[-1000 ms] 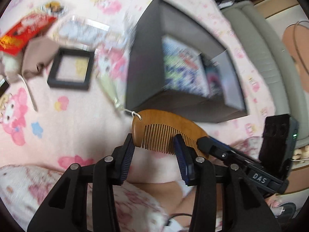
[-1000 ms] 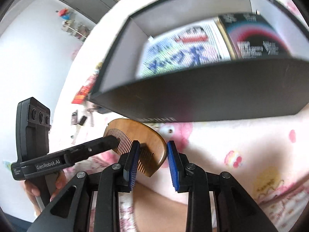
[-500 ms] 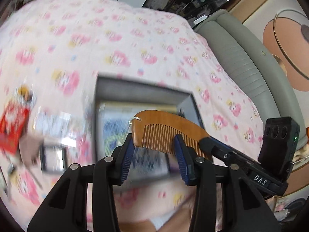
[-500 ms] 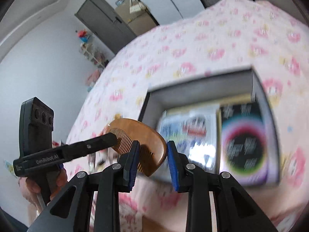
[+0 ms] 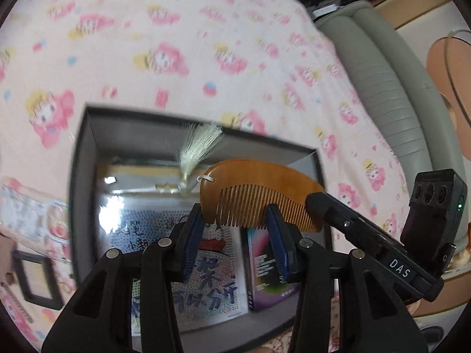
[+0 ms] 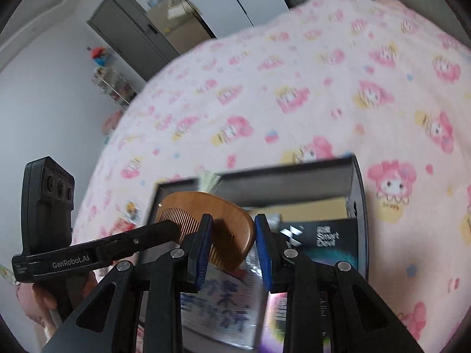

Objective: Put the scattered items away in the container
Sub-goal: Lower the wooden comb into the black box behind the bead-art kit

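Note:
A brown wooden comb (image 5: 259,188) with a pale tassel (image 5: 198,147) is held in the air over the open dark grey box (image 5: 85,170). Both grippers hold it. My left gripper (image 5: 235,235) clamps the toothed edge, and my right gripper (image 6: 231,238) clamps the comb (image 6: 223,223) at its other end. The box (image 6: 357,200) holds a printed booklet (image 5: 206,288) and a dark packet (image 6: 326,238). The tassel swings up toward the box's far wall.
The box sits on a pink cartoon-print bedspread (image 5: 176,44). A small black frame (image 5: 35,279) and a clear packet (image 5: 32,220) lie left of the box. A grey padded bed edge (image 5: 382,88) runs along the right. A door and shelf (image 6: 123,47) stand behind.
Both grippers have carried the comb from in front of the box's near wall to over its open top. The tassel has swung up into view.

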